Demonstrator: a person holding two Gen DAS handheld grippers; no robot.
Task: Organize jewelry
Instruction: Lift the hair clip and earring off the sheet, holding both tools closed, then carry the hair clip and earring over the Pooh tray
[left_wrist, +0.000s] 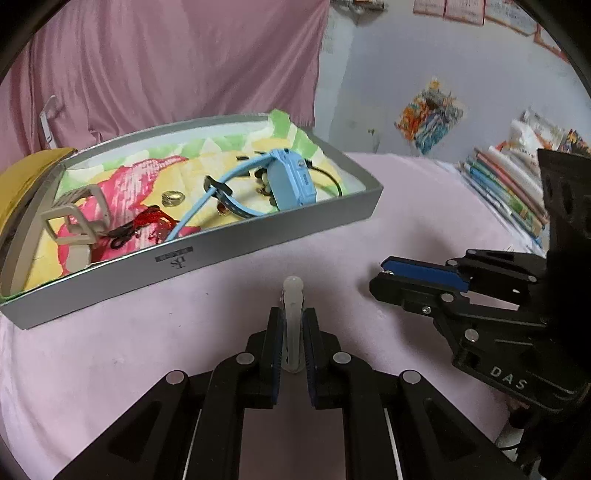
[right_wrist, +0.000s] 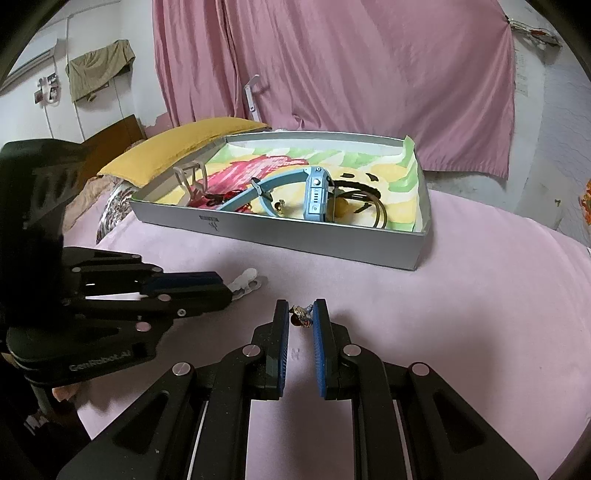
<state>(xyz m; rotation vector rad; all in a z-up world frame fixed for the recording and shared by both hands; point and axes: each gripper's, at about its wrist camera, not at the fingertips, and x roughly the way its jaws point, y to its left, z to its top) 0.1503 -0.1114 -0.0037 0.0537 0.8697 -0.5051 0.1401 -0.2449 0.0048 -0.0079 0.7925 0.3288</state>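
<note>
An open grey box (left_wrist: 221, 254) (right_wrist: 295, 240) lined with a colourful cloth lies on the pink bedsheet. In it are a blue watch (left_wrist: 291, 177) (right_wrist: 316, 195), a beige clip (left_wrist: 77, 218) (right_wrist: 192, 177), a red cord (left_wrist: 149, 218), a gold ring (left_wrist: 173, 198) and dark hoops (right_wrist: 369, 206). In front of the box, my left gripper (left_wrist: 293, 317) (right_wrist: 225, 291) is shut on a translucent white clip (left_wrist: 293, 286) (right_wrist: 245, 280). To its right, my right gripper (right_wrist: 301, 314) (left_wrist: 380, 275) is shut on a small gold and coloured charm (right_wrist: 300, 320) at its fingertips.
A yellow pillow (right_wrist: 184, 144) (left_wrist: 22, 177) lies just behind the box's left end. A pink curtain (right_wrist: 332, 74) hangs behind. A stack of books (left_wrist: 506, 192) sits at the right edge of the bed. Pink sheet (right_wrist: 461, 295) spreads right of the grippers.
</note>
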